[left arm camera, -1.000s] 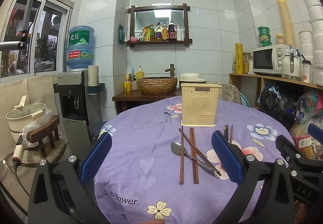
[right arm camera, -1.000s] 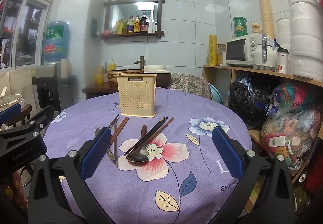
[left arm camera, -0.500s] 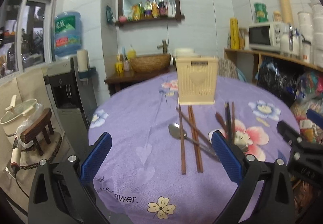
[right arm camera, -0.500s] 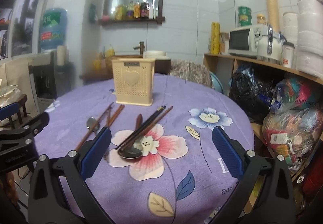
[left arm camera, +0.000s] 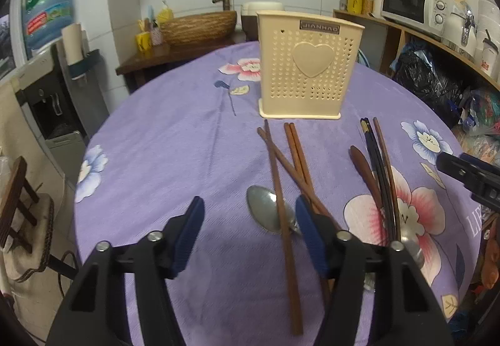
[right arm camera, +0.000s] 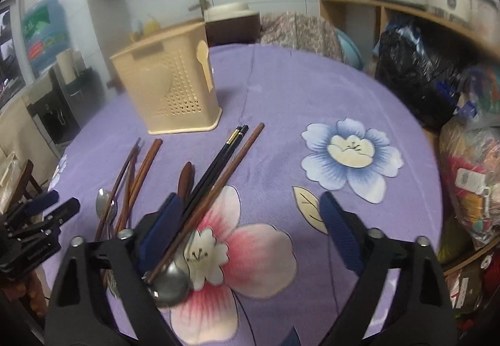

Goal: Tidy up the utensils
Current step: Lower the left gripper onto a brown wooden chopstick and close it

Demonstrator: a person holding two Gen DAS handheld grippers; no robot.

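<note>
The cream holder (left arm camera: 307, 65) carried a small plate with the word JIANHAO above a raised heart. On my left gripper, seen from the right camera, I could read only part of a white word, something like "GenRobot". The purple cloth (left arm camera: 175, 158) showed letters "LI" near its right edge.

My left gripper (left arm camera: 250, 239) hung low over the table, pointing toward the holder, its jaws spread wide and holding nothing. Its right finger (left arm camera: 309, 236) stood just beside the steel spoon (left arm camera: 270, 211) and over the brown chopsticks (left arm camera: 295, 155), which lay crossed in front of the holder.

My right gripper (right arm camera: 250, 230) was also low and tilted, jaws wide and empty. Its left finger (right arm camera: 162, 221) was beside the black chopsticks (right arm camera: 218, 165), one more brown chopstick (right arm camera: 237, 155) and a second spoon (right arm camera: 172, 283).

The holder stood upright on the cloth, behind all the utensils. I could not see inside it.
</note>
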